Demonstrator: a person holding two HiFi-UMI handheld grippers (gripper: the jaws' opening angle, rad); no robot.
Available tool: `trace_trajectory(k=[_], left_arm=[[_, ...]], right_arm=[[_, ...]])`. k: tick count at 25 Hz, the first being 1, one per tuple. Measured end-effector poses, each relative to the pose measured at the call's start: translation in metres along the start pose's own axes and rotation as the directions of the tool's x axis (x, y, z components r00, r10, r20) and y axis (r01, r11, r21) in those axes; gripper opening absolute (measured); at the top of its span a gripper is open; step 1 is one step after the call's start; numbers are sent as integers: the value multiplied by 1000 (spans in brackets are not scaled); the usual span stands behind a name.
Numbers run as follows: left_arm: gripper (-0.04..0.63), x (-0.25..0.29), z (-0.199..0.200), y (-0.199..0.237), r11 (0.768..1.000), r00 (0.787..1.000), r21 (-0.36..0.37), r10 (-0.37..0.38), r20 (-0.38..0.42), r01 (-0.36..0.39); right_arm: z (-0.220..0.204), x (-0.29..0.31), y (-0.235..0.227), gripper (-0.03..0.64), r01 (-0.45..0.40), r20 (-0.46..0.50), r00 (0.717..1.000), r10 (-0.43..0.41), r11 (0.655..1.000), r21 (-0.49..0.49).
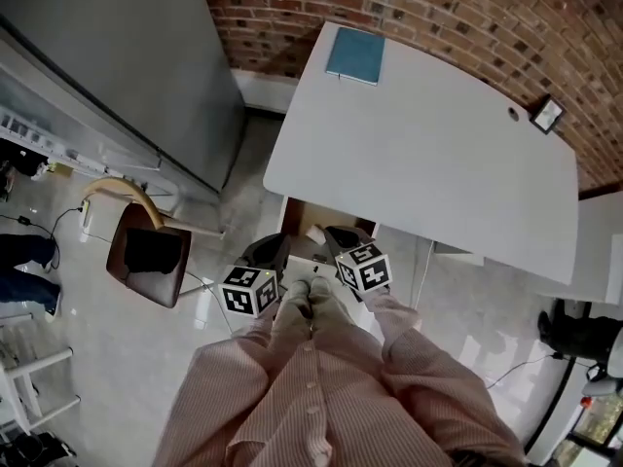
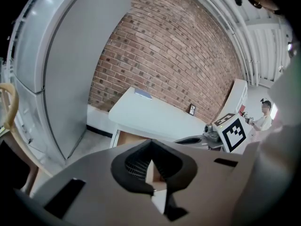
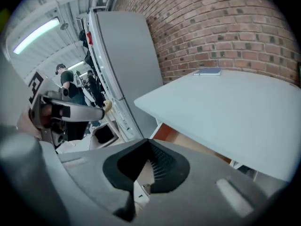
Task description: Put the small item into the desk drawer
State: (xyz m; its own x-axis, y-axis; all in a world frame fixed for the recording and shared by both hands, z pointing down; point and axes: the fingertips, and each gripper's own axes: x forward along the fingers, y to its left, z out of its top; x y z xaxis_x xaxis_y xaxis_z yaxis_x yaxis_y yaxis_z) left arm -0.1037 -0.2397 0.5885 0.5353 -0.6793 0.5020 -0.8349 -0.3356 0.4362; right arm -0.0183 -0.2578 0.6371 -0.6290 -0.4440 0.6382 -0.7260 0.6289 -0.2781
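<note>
The white desk (image 1: 419, 144) has its drawer (image 1: 304, 218) pulled out below the near edge, showing a brown wooden inside. A small pale thing (image 1: 314, 233) lies in the drawer; I cannot tell what it is. Both grippers hover side by side over the drawer front, close to my body. My left gripper (image 1: 268, 257) has its jaws together with nothing between them (image 2: 151, 173). So does my right gripper (image 1: 342, 241), seen from behind its jaws (image 3: 141, 175). The drawer also shows past the jaws in the left gripper view (image 2: 126, 138) and the right gripper view (image 3: 170, 134).
A blue notebook (image 1: 355, 54) lies at the desk's far left corner, and a small dark frame (image 1: 547, 115) stands at its far right. A brown chair (image 1: 146, 253) stands to the left. A tall grey cabinet (image 1: 117, 56) and a brick wall (image 1: 438, 8) bound the space.
</note>
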Motion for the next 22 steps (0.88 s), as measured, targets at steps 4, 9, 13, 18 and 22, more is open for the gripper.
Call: trace_trajectory(k=[4,9,13,18,22], left_arm=[[-2,-8,26,-6,999,998,32,-1,57,-1],[-2,-19,62,-22,996,989,87,-31,145,18],[-2,-31,94,-34,987,974,164,-39,224,2],[-2,-45,127,-46,979,950,201,-45,310,-19],[-2,-60,147,-48,975,930,215,-31,366,-52]], right_arm=[[32,-22,4,6,-13,136,991,5,998,60],[68,-49,9,6,-35,260,966,14,996,77],[97,-76,7,6,-43,362,932,3,994,104],[128,-107,-3,6,-25,450,893,-25,994,105],[144,-130,-10,6,-12,507,860,-50,993,117]])
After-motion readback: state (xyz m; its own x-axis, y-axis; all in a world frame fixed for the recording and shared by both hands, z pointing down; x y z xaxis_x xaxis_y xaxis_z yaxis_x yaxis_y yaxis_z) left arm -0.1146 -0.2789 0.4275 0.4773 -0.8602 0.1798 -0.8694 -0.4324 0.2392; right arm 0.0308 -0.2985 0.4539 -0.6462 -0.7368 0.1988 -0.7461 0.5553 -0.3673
